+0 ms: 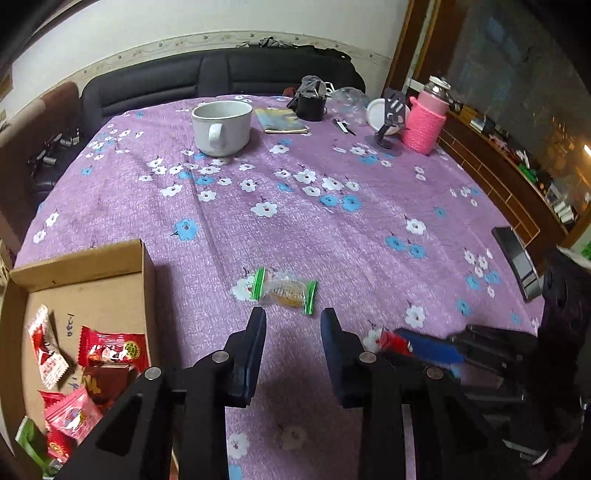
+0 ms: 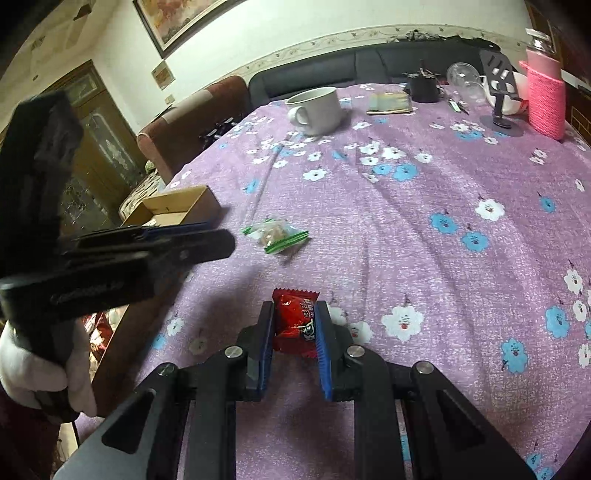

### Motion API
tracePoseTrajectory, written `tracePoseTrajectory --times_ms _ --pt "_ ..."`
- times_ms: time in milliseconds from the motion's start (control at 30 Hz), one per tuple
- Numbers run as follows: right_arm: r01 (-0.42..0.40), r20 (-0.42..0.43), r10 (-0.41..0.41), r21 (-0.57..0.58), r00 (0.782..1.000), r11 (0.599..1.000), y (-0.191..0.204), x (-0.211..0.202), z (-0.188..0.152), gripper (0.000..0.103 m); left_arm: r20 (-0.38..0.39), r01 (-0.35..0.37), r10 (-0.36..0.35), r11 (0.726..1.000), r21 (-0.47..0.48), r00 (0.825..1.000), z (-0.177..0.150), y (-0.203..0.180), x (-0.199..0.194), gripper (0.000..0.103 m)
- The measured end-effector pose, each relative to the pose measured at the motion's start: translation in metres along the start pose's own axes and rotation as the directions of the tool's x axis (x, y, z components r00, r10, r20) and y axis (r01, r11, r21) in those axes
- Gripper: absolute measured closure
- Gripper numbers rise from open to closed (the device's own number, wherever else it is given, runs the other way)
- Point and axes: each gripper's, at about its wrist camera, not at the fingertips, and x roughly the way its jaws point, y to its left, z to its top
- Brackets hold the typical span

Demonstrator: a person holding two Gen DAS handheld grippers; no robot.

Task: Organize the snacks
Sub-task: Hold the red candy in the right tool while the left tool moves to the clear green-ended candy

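At the bottom centre of the right wrist view, the right hand-held gripper (image 2: 295, 325) clamps a red candy (image 2: 294, 322). The left hand-held gripper (image 1: 293, 334) stands narrow and empty, a green-ended candy (image 1: 285, 290) just above it on the counter (image 1: 332, 229), the cardboard box (image 1: 92, 291) of snacks lower left.

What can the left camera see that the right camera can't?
Only the left wrist view looks into the cardboard box, showing the red and pink snacks already inside.

Only the right wrist view shows the red candy squeezed in the right hand-held gripper, plus a gloved hand and a framed picture on the wall.

Both show the green-ended snack lying loose on the purple tablecloth, the white mug and the pink bottle.
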Motion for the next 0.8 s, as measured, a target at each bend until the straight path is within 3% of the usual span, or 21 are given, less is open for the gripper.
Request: tracePoseTrajectory --times_ms 67,133,167,400,467,500,800 --pt "-0.004 -0.003 0.004 0.025 1.0 1.0 -0.005 0.0 0.001 0.083 0.003 -0.014 0.014 0.998 0.054 1.0 0.003 -0.008 0.002 0.064" --pt "-0.013 -0.005 0.013 0.041 1.0 0.999 -0.008 -0.001 0.002 0.083 -0.001 -0.038 0.038 0.995 0.088 0.999 0.007 -0.014 0.01 0.039" --pt "-0.013 -0.004 0.013 0.044 1.0 0.999 -0.009 -0.001 0.003 0.083 -0.006 -0.047 0.048 0.994 0.096 0.999 0.011 -0.016 0.016 0.035" --pt "-0.015 -0.006 0.016 0.051 1.0 0.999 -0.011 -0.001 0.004 0.083 -0.051 -0.103 0.11 0.988 0.115 0.993 0.02 -0.022 0.061 0.032" --pt "-0.014 -0.008 0.014 0.061 1.0 0.998 -0.012 0.0 0.004 0.083 -0.051 -0.109 0.115 0.989 0.103 0.992 0.019 -0.019 0.064 0.043" --pt "-0.012 -0.004 0.012 0.065 1.0 0.998 -0.013 0.0 0.005 0.083 -0.052 -0.116 0.122 0.988 0.099 0.991 0.019 -0.018 0.065 0.068" --pt "-0.02 0.014 0.02 0.071 1.0 0.997 -0.014 -0.003 0.005 0.083 0.009 -0.054 0.054 0.998 0.044 0.999 0.008 -0.011 0.031 0.074"
